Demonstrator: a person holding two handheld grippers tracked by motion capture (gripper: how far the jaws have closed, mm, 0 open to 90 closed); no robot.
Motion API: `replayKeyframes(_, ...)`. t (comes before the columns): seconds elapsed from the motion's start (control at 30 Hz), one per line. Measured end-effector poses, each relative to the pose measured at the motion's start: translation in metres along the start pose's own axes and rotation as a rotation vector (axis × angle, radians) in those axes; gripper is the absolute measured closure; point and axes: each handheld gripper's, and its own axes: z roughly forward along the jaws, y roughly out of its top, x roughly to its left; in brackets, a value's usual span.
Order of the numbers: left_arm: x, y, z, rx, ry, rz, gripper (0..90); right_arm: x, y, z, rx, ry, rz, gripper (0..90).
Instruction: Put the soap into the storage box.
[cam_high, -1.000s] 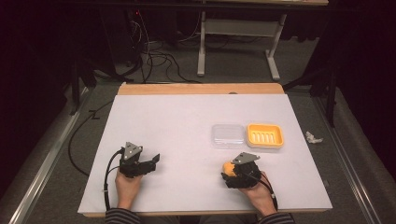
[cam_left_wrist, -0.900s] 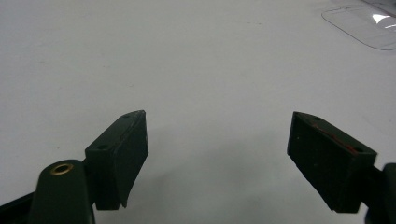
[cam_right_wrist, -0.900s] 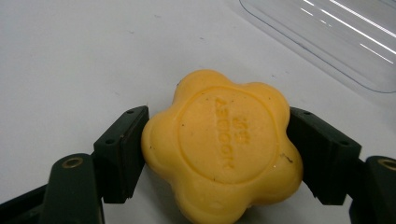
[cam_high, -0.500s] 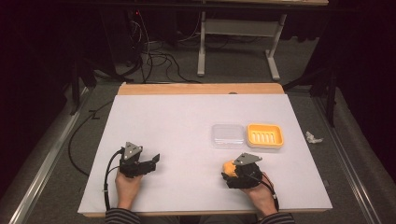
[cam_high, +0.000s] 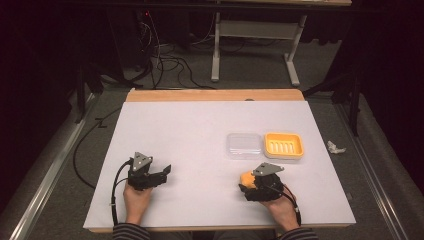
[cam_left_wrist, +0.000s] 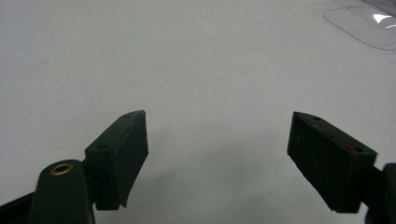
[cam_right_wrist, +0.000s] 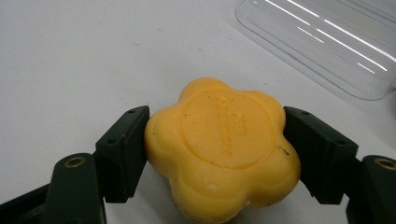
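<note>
Pinching a yellow flower-shaped soap (cam_right_wrist: 222, 149), the right gripper (cam_right_wrist: 215, 154) has both jaws pressed flat against the soap's opposite lobes; the jaws have just been closing onto it. Soap sits squarely between the jaws, its stamped face up, its underside on the white desk (cam_right_wrist: 70, 56). In the high view the soap (cam_high: 247, 178) shows at the front-left of the right gripper (cam_high: 250, 184), near the desk's near edge. Right hand (cam_high: 280, 207) comes in from the bottom edge, wrapped around the gripper body, grey plate on top, gripper pointing up-left and held low over the desk.

Just beyond the soap lies a clear plastic lid (cam_right_wrist: 322, 42), apart from it. Next to the lid (cam_high: 244, 145) stands a yellow soap dish (cam_high: 283, 145), the two side by side.

Left gripper (cam_left_wrist: 217, 158) has its jaws spread wide, bare desk between them. Left hand (cam_high: 137, 197) holds it low at the desk's front-left, well apart from the soap, pointing right.
</note>
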Motion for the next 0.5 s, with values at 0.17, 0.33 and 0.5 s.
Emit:
replayKeyframes(0.17, 0.0000, 0.0000, 0.0000, 0.000, 0.001, 0.000, 20.9, -0.0018, 0.0007, -0.0038, -0.001, -0.005, -0.003, 27.1)
replayKeyframes(0.33, -0.0001, 0.0000, 0.0000, 0.001, 0.001, -0.001, 20.9, -0.0047, 0.0007, -0.0066, -0.008, -0.013, -0.001, 27.1)
replayKeyframes(0.5, 0.0000, 0.0000, 0.0001, 0.001, 0.000, -0.001, 20.9, -0.0071, 0.0011, -0.0094, -0.008, -0.015, -0.002, 27.1)
